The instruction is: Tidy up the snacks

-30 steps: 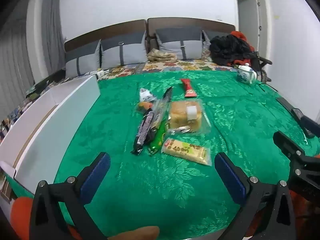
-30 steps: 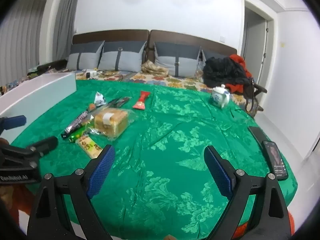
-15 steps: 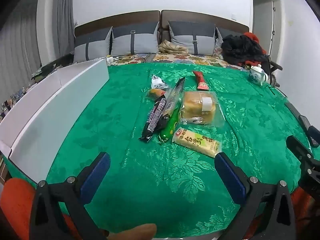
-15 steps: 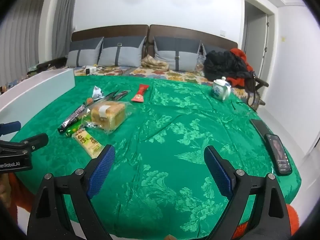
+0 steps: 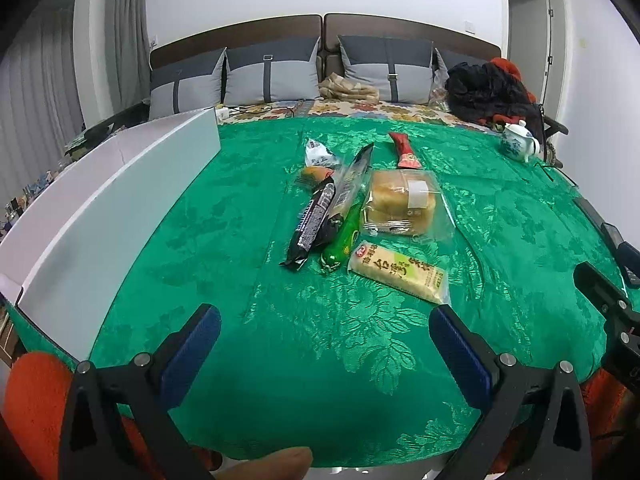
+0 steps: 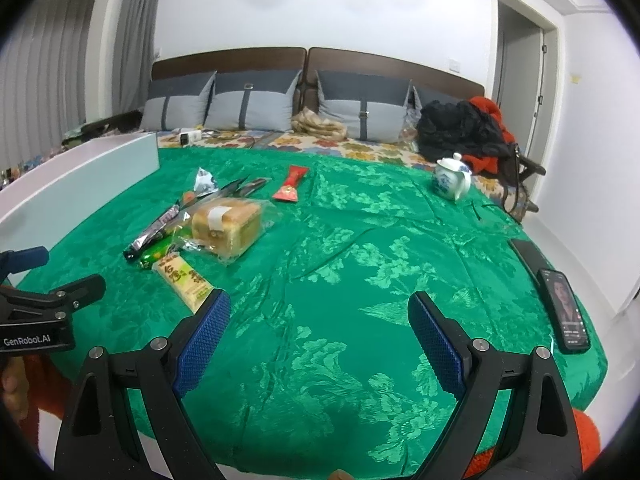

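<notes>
I hold my left gripper (image 5: 325, 332) and right gripper (image 6: 319, 318) spread wide, empty, above the green cloth's (image 5: 240, 248) near edge; the snacks (image 5: 368, 216) lie mid-cloth.

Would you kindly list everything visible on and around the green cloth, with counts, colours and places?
bread loaf: 1, golden in a clear bag, middle of the pile
yellow-green snack bar: 1, nearest the grippers
green sausage stick: 1, left of the bar
black snack packet: 1, left edge of the pile
red packet: 1, behind the loaf
white box: 1, far left
teapot: 1, white and blue, far right
phone: 1, black, right edge
cushions: 4 visible, grey, along the headboard
green cloth: 1, under everything
left gripper: open, empty
right gripper: open, empty
</notes>
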